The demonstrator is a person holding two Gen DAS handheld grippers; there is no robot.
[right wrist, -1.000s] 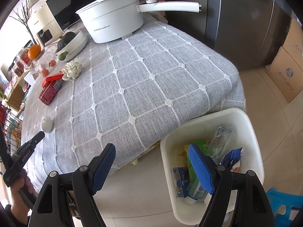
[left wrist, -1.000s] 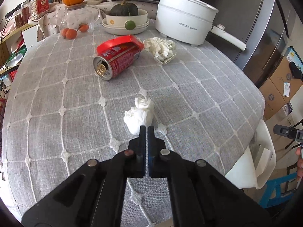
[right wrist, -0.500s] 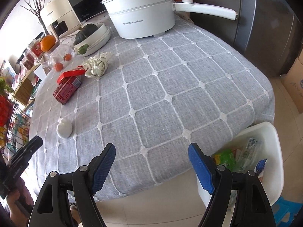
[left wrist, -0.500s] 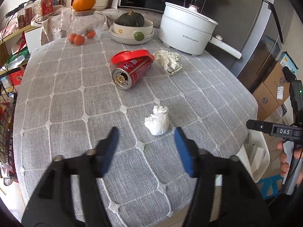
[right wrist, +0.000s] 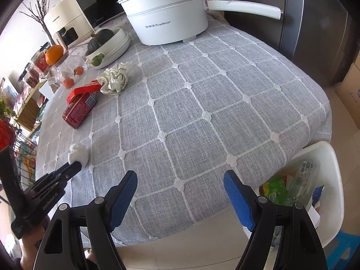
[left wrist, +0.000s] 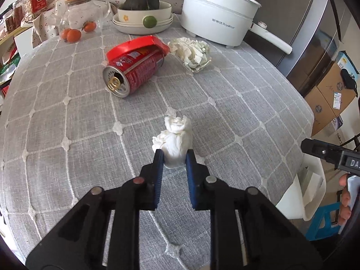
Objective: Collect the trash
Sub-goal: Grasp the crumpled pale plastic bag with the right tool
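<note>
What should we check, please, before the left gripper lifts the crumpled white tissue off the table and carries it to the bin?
1. Tissue between the closing left gripper pads: ok.
2. Grip firm enough to lift: cannot tell.
3. Tablecloth not pinched: cannot tell.
4. Red can and paper wad apart from the tissue: ok.
5. Bin beside the table has room: ok.
6. Right gripper open, empty: ok.

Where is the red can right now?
In the left wrist view the red can lies on its side on the grey tablecloth, upper left of centre, just left of the crumpled paper and beyond the white tissue wad.
</note>
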